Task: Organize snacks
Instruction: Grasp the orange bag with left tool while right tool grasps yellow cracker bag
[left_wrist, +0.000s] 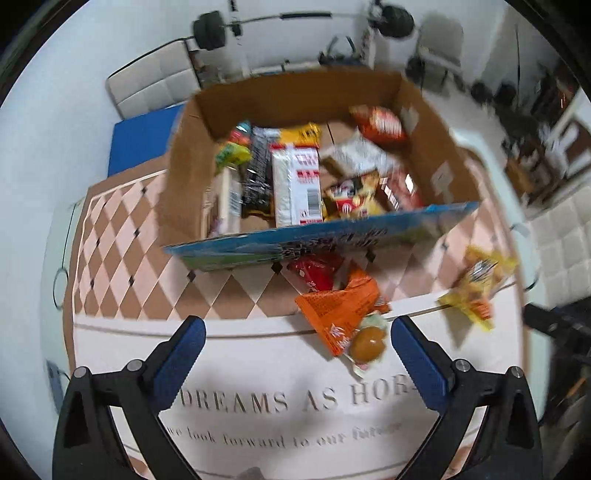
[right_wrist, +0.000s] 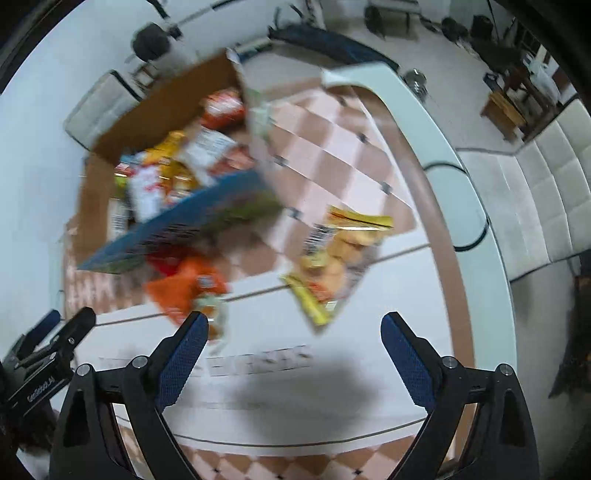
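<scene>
Snacks fill an open cardboard box (left_wrist: 288, 107) that stands on a table under a tablecloth (left_wrist: 122, 236) with a pink and brown diamond pattern and a white band of printed lettering. Inside the box, a white packet with red labels (left_wrist: 297, 184) stands upright near the middle, a black wrapped bar (left_wrist: 258, 173) stands just to its left, and a red-orange bag (left_wrist: 380, 123) leans in the far right corner; yellow and red packets crowd the near right side. The box's near wall is printed blue (left_wrist: 321, 236). Outside the box, just in front of that blue wall, a red packet (left_wrist: 317, 271) lies on the cloth, touching an orange pouch (left_wrist: 340, 314) that partly covers it. A small clear wrapper holding a round brown sweet (left_wrist: 369, 343) lies against the near end of the orange pouch. Well to the right, a yellow bag of biscuits (right_wrist: 340, 254) lies alone on the cloth. The left gripper (left_wrist: 297, 350) hangs above the white band with its jaws wide apart and nothing between them; the wrapped sweet sits just inside its right finger. The right gripper (right_wrist: 293, 347) also stands wide open and empty, close to the near end of the yellow bag. Both views are blurred.
</scene>
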